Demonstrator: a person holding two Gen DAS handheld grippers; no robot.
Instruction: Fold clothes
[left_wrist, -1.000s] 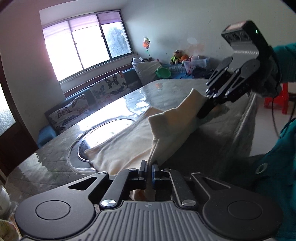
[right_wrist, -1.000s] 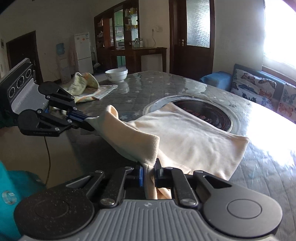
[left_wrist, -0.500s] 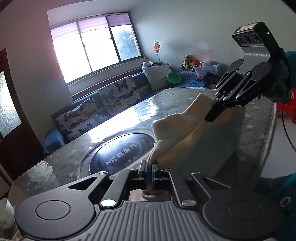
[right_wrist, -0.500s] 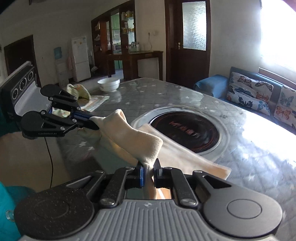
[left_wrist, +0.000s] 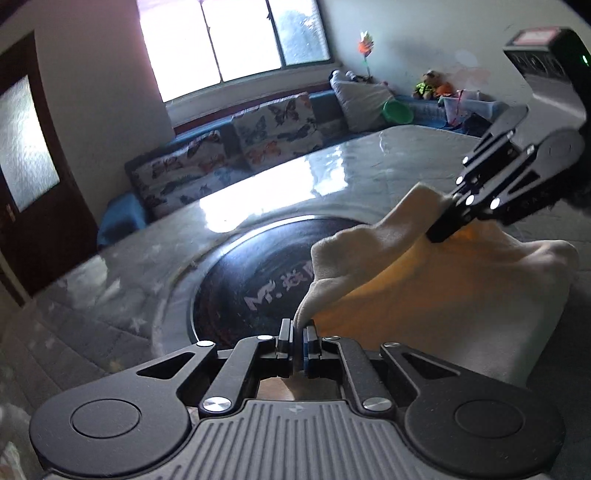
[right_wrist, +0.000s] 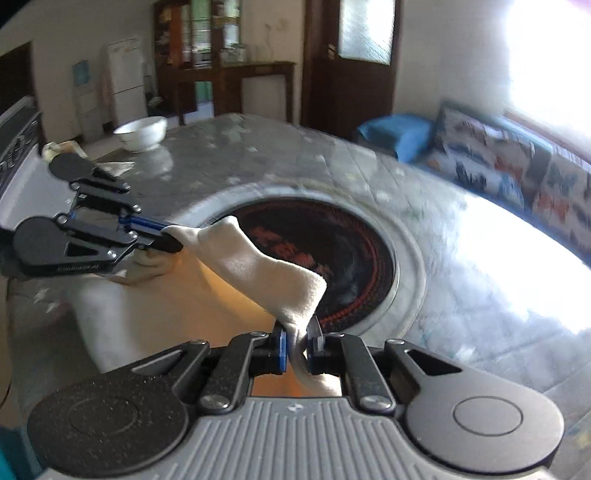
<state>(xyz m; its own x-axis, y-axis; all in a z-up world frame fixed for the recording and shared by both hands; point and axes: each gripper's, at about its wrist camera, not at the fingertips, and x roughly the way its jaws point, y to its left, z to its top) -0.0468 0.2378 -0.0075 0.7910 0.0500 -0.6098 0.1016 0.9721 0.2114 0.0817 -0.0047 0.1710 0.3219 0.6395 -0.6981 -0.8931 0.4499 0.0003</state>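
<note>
A cream garment (left_wrist: 424, 291) hangs between my two grippers above the table. My left gripper (left_wrist: 297, 332) is shut on one edge of it. My right gripper (right_wrist: 298, 341) is shut on another edge; it also shows in the left wrist view (left_wrist: 443, 221) at the right. The left gripper shows in the right wrist view (right_wrist: 170, 240) at the left. The cloth (right_wrist: 258, 269) is stretched in a band between them, and the rest of it droops below toward the table's near edge. The lower part of the garment is hidden behind the gripper bodies.
The grey star-patterned table (right_wrist: 461, 266) has a round dark inset (right_wrist: 332, 251) at its centre, under the held cloth. A white bowl (right_wrist: 140, 131) and another cloth (right_wrist: 62, 147) lie at the table's far left. A sofa with butterfly cushions (left_wrist: 229, 147) runs under the window.
Both grippers have lifted the garment off the table and pulled it toward the near edge. The round inset, covered a second ago, is now uncovered. Both stay shut on the cloth.
</note>
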